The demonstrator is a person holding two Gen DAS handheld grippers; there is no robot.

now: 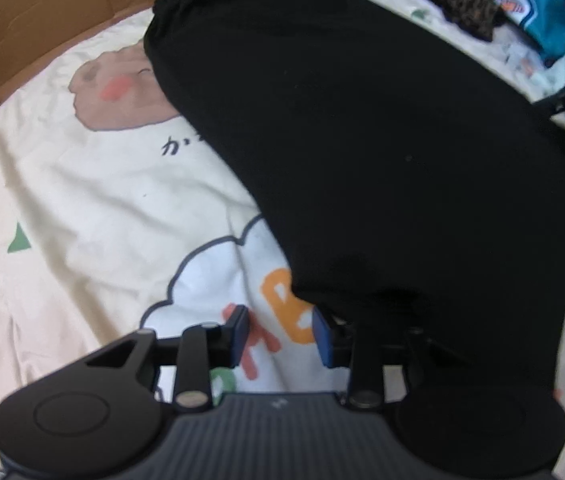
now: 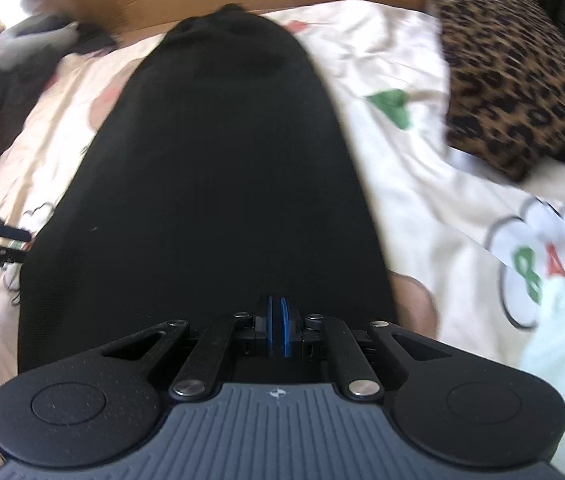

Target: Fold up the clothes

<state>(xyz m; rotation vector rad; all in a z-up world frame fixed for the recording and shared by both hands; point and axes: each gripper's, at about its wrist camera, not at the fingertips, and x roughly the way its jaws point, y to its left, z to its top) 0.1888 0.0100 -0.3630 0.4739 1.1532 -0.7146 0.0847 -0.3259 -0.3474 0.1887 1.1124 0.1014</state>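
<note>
Black, soft garment [image 2: 210, 168] stretches along a printed bedsheet [image 1: 62, 200], limp enough to sag unless held by its edges. Right gripper [image 2: 277, 330] is clamped, apparently on the near hem; left gripper [image 1: 280, 336] gapes beside the cloth's corner.

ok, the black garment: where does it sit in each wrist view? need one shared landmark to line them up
Left wrist: black garment fills centre and right, running from top centre down to the open left gripper, draping over its right side.
Right wrist: black garment fills the centre, running from the top to the right gripper, whose jaws are shut; a grip on cloth is unclear.
Shared landmark: the cartoon-print bedsheet under it, bearing coloured letters.
</note>
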